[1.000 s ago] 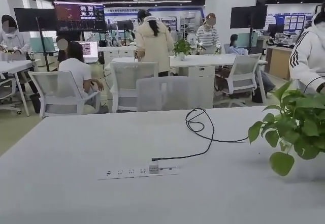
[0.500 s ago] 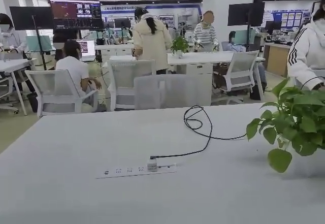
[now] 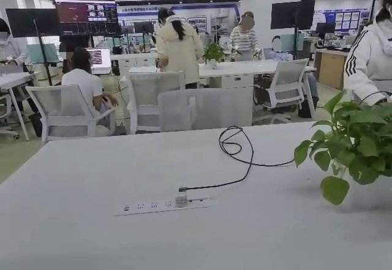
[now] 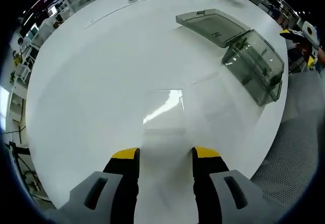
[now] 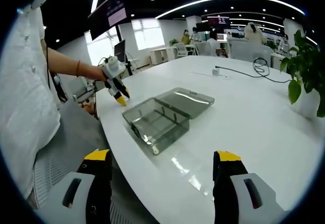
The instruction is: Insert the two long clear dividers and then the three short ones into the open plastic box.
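White table (image 3: 92, 178), head view: power strip (image 3: 164, 206) lies flat near the middle, with a black cable (image 3: 242, 153) plugged in and looping away towards the far edge. A leafy plant (image 3: 352, 150) stands at the right side. Behind the table are office chairs and several people at other desks.

Left gripper (image 4: 165, 155), own view: both yellow-tipped jaws are parted with nothing between them, poised over bare table near its edge. A clear divider (image 4: 163, 108) lies flat on the table just ahead of the jaws, catching glare; its outline is faint. Beyond it, to the view's right, sits the open plastic box (image 4: 254, 64), smoky grey and close to the table edge. Its lid (image 4: 212, 21) is thrown back flat on the table behind it.

Right gripper (image 5: 162, 158), own view: jaws are spread wide and empty, held at the table edge. The box (image 5: 155, 122) lies just ahead, lid (image 5: 185, 101) hinged open on the far side. Thin ribs show inside the box, but I cannot tell whether they are dividers or slots. A faint glint on the table between the jaws and the box may be more clear pieces; it is too washed out to say. The left gripper (image 5: 122, 99) comes in from the left, held above the near corner of the box and not touching it.
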{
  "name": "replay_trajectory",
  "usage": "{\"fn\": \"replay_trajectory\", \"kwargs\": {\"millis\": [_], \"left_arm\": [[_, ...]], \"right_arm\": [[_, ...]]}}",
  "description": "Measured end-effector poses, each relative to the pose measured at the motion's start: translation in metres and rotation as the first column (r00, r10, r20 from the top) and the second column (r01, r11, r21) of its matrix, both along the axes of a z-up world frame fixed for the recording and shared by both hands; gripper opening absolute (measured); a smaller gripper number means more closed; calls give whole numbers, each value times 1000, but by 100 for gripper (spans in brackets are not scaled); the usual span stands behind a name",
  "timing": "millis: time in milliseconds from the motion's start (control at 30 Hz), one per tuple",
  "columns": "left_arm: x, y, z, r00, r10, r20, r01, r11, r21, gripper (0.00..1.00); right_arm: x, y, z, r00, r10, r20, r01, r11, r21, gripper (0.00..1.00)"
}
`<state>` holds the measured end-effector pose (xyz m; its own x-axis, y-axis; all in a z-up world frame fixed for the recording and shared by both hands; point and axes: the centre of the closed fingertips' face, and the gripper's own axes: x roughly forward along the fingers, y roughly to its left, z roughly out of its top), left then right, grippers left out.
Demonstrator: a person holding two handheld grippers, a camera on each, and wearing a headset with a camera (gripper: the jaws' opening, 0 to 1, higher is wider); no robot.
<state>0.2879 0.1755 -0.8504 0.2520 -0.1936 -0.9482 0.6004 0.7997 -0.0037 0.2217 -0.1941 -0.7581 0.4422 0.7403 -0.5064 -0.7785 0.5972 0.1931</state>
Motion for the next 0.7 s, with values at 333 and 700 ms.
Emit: {"fn": "replay_trajectory", "kwargs": {"millis": [333,700], "left_arm": [[0,-1,0,1000,-6,-19,6,1000,11,32],[-2,-3,1,1000,11,-21,-11,1000,-17,31]], "right_arm": [[-2,-3,-3,1000,-6,-6,6,1000,1,82],[-3,-1,-3,1000,-3,-7,3,1000,-2,82]]}}
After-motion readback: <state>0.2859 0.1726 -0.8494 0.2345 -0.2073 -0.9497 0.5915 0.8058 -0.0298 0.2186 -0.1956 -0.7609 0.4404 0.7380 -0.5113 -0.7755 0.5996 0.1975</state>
